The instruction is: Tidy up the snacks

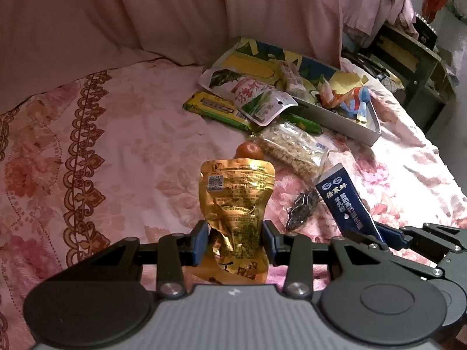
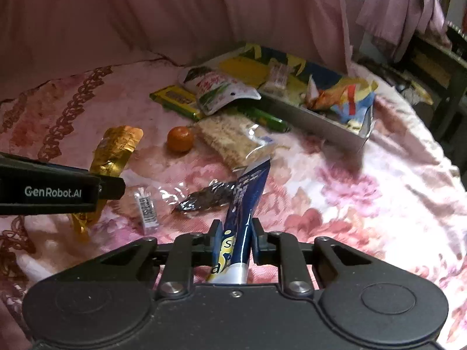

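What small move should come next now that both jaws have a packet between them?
Probably lift the right gripper and carry its blue stick pack to the open box. The jaws are shut on the pack, and the box at the far right already holds snacks. The left gripper can follow with its gold pouch.
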`<move>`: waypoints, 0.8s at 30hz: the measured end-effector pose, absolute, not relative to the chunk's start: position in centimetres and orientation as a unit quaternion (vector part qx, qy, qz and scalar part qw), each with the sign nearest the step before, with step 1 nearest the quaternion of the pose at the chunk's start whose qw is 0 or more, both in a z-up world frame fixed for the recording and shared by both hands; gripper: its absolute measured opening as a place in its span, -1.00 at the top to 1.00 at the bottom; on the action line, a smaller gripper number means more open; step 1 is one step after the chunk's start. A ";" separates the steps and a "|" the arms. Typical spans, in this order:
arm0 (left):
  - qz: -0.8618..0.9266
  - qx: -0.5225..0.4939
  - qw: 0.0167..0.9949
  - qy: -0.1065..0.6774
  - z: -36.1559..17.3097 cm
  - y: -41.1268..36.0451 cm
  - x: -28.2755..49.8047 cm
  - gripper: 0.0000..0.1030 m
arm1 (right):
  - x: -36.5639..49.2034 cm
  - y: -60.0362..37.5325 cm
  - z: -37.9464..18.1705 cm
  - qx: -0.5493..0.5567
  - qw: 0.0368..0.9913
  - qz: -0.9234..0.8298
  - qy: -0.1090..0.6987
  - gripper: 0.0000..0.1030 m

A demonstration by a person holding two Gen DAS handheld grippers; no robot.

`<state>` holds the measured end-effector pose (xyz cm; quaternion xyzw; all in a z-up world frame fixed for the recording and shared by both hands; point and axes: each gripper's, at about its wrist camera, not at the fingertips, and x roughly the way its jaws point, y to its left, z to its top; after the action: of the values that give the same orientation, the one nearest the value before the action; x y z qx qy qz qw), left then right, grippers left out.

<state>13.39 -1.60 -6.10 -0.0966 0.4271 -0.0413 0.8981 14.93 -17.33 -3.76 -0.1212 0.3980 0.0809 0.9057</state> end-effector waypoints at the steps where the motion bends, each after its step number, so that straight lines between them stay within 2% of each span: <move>1: -0.042 -0.096 0.898 0.427 -6.1 -1.6 13.4 0.16 | 14.9 -17.3 -3.7 -0.125 0.906 0.079 0.396 0.60; 11: -0.044 -0.106 0.901 0.418 -5.6 -1.8 13.7 0.15 | 14.3 -17.0 -2.7 -0.162 0.923 0.060 0.343 0.70; 24: -0.076 -0.088 0.918 0.379 -1.2 -4.8 20.3 0.15 | 17.5 -18.3 1.1 -0.218 0.944 0.047 0.244 0.71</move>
<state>20.31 -4.78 -1.22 -0.0880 0.3785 -0.0759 0.9183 17.54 -18.27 1.10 -0.2179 0.2435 0.0471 0.9439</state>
